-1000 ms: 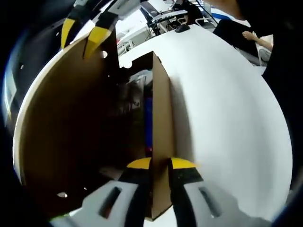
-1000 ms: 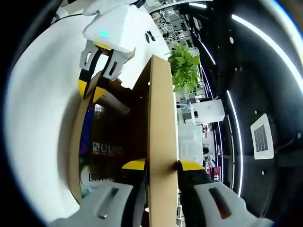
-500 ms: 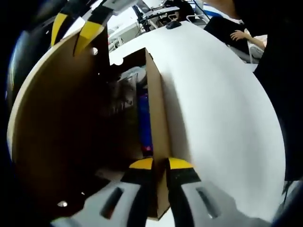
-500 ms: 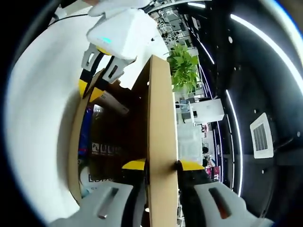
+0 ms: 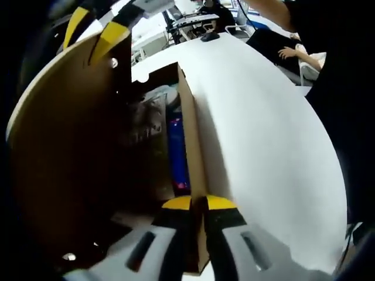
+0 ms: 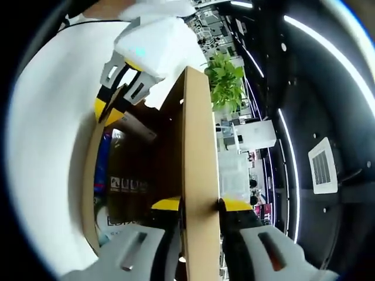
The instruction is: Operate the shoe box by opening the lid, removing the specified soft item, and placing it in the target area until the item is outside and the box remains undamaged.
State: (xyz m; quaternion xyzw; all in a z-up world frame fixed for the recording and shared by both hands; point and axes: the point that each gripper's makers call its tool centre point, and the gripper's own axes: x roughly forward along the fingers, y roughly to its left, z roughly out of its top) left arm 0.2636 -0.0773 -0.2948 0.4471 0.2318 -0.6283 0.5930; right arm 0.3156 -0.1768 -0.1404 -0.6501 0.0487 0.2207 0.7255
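Plain brown cardboard is seen on the shoe box (image 5: pixel 193 146) and its raised lid (image 6: pixel 199 152). Yellow tips over grey and black bodies are shown on the left gripper (image 5: pixel 198 202) and right gripper (image 6: pixel 199 203). A blue item with a red spot (image 5: pixel 177 153) is seen inside. The table (image 5: pixel 263 146) is white, the plant (image 6: pixel 225 82) green.

The left claw (image 5: pixel 198 202) has its yellow-tipped jaws drawn close together, pinching a thin cardboard wall between them. The right claw (image 6: pixel 200 204) clamps a broader cardboard panel edge-on, its jaws set a little wider apart. In the right gripper view the left claw (image 6: pixel 111 109) enters from above; in the left gripper view the right claw (image 5: pixel 94 36) sits at upper left.
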